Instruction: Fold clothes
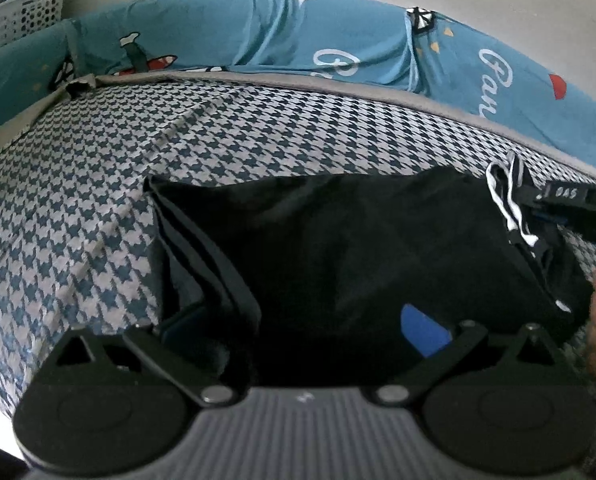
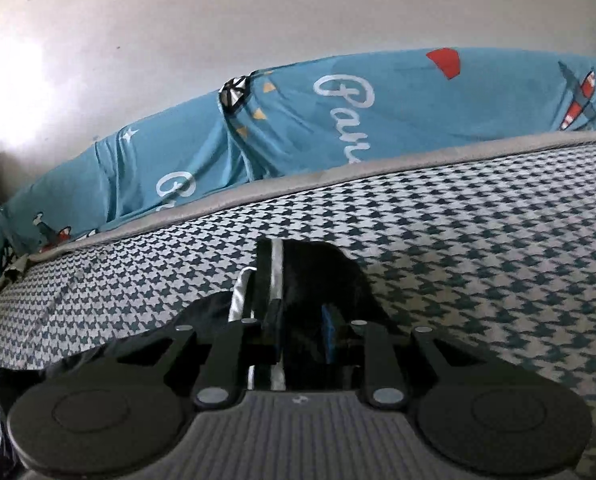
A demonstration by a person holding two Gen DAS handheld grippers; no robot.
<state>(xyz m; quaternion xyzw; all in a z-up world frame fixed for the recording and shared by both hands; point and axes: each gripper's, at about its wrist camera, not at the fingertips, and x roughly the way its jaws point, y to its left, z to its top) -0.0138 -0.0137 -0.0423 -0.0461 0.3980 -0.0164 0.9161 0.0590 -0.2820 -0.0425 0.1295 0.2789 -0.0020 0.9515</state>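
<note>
While pinched—black garment [image 2: 318, 276], right hand-held gripper [image 2: 304, 334], houndstooth bedcover [image 2: 478, 240]

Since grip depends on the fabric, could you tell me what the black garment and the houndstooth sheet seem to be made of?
The black garment looks like thin, smooth synthetic sportswear: a faint sheen, soft drape, and a black-and-white striped drawcord. That is a guess. The houndstooth sheet looks like matte woven cotton or a blend, lying flat with pressed creases.
</note>
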